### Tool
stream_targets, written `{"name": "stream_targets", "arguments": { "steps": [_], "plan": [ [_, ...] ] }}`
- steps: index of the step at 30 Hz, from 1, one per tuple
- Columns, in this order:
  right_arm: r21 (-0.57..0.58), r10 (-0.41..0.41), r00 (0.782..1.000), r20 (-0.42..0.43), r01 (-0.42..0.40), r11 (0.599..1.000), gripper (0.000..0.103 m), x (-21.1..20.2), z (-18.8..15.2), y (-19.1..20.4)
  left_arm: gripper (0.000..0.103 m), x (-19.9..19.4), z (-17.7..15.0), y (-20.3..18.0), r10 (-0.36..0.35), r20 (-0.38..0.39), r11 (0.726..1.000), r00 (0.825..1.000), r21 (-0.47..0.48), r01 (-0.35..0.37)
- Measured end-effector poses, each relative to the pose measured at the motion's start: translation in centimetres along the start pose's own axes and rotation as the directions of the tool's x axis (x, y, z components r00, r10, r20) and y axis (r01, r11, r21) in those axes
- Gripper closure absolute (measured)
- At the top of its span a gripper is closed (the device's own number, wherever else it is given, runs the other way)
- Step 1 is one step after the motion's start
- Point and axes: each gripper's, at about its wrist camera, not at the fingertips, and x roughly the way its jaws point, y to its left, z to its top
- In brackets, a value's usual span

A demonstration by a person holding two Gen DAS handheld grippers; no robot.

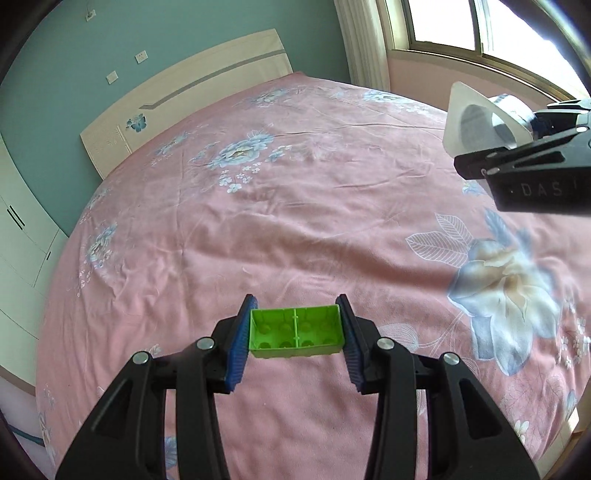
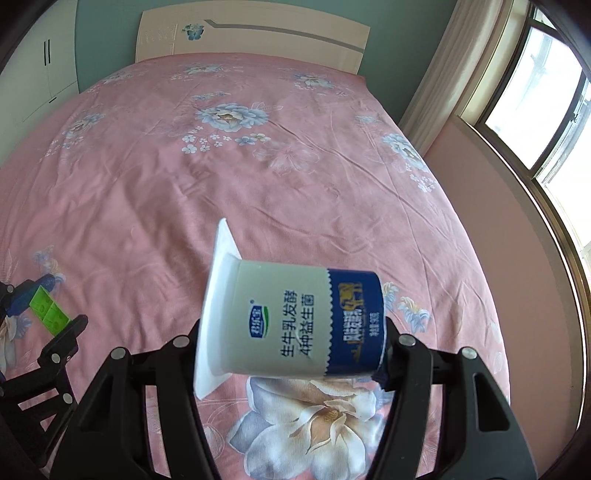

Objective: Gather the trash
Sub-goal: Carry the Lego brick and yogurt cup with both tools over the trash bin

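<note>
Yogurt cup [image 2: 291, 321] between right claw [image 2: 291, 354] pads

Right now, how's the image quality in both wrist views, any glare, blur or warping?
Left wrist view: strong fisheye bending of the bed and headboard; window blown out white; green block sharp. Right wrist view: same warping, dark corners, window overexposed; yogurt cup slightly soft, print still legible.
</note>
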Motion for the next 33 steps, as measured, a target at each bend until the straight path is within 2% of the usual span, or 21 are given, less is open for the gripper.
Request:
{"name": "stream_targets", "arguments": {
  "steps": [5,14,22,26,33],
  "plan": [
    [0.015,-0.034,0.999,0.030,0.034,0.999,0.041,-6.4,-4.0,0.2,0.057,-6.4,-1.5,0.9,0.004,0.048,1.000,0.999,-0.019,-0.003],
    [0.026,-0.097,0.993,0.065,0.095,0.995,0.041,-21.5,-12.9,1.4,0.057,-20.1,-5.9,1.6,0.021,0.110,1.000,0.994,0.012,-0.023],
    [0.012,-0.143,0.976,0.164,0.143,0.990,0.041,-35.0,-18.1,3.2,0.057,-32.4,-9.2,2.0,-0.003,0.242,1.000,0.970,0.019,-0.002],
    [-0.018,-0.191,0.958,0.214,0.199,0.980,0.040,-39.6,-20.6,4.6,0.057,-36.9,-10.9,2.3,-0.003,0.298,1.000,0.955,0.019,-0.003],
    [-0.043,-0.179,0.949,0.260,0.197,0.979,0.040,-43.9,-24.7,5.9,0.057,-40.6,-14.6,2.2,-0.017,0.343,0.999,0.939,0.046,0.002]
  ]
}}
